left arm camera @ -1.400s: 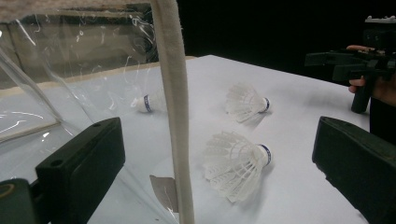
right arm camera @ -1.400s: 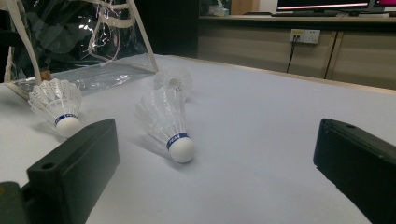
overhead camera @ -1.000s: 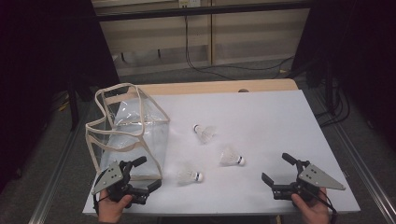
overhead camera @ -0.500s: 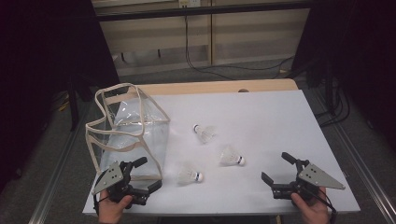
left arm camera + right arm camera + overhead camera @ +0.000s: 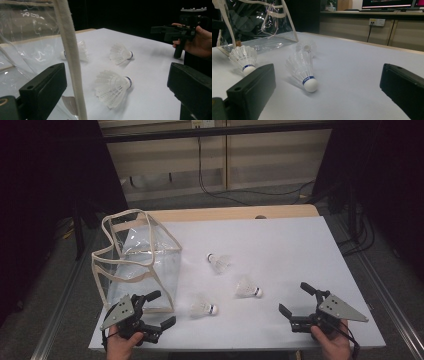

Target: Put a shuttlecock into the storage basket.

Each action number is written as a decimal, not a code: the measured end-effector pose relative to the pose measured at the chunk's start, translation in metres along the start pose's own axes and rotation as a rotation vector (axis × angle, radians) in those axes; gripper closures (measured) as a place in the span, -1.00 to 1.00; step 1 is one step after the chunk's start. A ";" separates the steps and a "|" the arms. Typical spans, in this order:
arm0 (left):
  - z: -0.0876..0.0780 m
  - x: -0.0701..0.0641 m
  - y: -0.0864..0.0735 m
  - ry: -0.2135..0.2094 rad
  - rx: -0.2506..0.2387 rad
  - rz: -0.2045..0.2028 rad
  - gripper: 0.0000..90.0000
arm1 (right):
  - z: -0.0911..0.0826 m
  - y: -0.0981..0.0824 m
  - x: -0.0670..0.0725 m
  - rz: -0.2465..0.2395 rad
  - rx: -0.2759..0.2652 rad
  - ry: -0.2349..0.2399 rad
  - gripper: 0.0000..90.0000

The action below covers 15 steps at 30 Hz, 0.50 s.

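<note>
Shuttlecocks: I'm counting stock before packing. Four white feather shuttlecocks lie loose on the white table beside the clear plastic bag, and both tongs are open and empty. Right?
Not quite: there are three, not four. The high view shows the white feather shuttlecocks at and, loose on the white table beside the clear plastic bag. The left tongs and right tongs are open and empty.

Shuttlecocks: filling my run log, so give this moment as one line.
left gripper open, empty | right gripper open, empty | three shuttlecocks lying on table | clear bag upright
</note>
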State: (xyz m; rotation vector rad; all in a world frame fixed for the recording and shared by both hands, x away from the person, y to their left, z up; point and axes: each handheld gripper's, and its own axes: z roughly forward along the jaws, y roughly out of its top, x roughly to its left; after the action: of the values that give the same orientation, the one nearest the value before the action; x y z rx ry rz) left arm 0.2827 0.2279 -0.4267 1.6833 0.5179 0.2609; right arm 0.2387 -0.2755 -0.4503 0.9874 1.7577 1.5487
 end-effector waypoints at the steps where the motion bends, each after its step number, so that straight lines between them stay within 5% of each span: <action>1: 0.000 0.000 0.000 -0.005 0.001 0.000 -0.94 | 0.000 0.000 0.000 -0.001 0.001 0.001 -0.99; 15: 0.009 -0.007 0.001 -0.059 0.011 0.001 -0.94 | 0.001 0.000 0.000 -0.006 0.001 0.003 -0.99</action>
State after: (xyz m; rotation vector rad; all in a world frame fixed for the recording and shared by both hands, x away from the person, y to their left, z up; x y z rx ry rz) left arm 0.2810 0.2166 -0.4265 1.6972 0.4751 0.2092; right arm 0.2393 -0.2746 -0.4505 0.9796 1.7624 1.5460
